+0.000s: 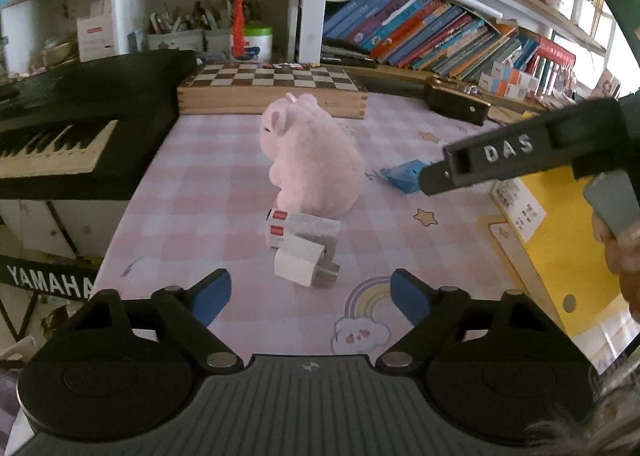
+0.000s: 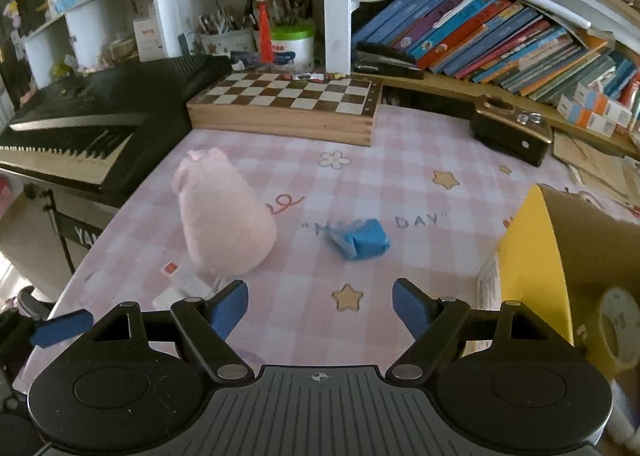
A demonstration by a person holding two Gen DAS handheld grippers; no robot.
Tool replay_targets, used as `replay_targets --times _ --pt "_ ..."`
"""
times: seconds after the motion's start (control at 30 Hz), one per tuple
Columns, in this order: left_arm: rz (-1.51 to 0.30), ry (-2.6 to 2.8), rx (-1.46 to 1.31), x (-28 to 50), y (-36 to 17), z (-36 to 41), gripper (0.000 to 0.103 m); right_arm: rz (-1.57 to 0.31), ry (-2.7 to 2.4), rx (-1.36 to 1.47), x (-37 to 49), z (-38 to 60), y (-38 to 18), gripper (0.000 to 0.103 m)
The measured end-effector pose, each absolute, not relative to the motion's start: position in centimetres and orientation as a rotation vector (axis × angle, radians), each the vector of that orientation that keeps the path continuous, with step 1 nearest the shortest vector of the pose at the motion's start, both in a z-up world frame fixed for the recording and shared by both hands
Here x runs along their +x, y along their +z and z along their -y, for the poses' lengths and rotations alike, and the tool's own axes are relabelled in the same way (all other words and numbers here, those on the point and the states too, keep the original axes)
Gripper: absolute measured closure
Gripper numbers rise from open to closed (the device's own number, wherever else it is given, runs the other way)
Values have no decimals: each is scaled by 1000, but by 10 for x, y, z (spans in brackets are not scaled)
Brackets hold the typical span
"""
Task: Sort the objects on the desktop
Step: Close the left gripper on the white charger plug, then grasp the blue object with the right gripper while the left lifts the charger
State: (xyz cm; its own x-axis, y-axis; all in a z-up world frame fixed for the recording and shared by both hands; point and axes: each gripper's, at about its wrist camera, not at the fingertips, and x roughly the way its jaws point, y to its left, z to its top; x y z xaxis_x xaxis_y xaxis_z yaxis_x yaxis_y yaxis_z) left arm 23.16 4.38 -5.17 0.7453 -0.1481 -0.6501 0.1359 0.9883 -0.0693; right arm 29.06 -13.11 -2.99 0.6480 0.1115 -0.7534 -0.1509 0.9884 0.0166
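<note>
Ahead of left claw (image 1: 311, 298): white box (image 1: 299, 264).

We can't read the motion-smeared blue packet (image 2: 360, 241); pink plush (image 2: 224, 216) hides the small boxes (image 2: 180, 280) behind it; yellow box (image 2: 528, 256) is cut off right.

pink plush toy (image 1: 312, 156), white charger (image 1: 299, 262), chessboard (image 1: 276, 78)

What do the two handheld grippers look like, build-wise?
Both match: left gripper and right gripper have black linkage arms with silver pivot pins, blue-padded fingers, round black hubs and a ribbed grey centre plate with a crosshair mark. The right unit's side reads "DAS" in white.
</note>
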Motion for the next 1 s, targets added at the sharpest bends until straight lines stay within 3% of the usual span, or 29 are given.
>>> replay_targets --times 0.23,0.6,0.93,1.0 --pt "-736 -175 43 266 -67 -36 29 -901 150 -67 325 129 -44 22" --pt "-778 -221 82 288 -83 -39 61 -960 154 -166 358 125 -68 22" --pt "-759 -202 -86 275 -69 -59 61 -991 123 -136 386 136 -80 23" --pt "-753 -196 -115 271 -65 -62 61 -997 120 -132 391 138 -83 32"
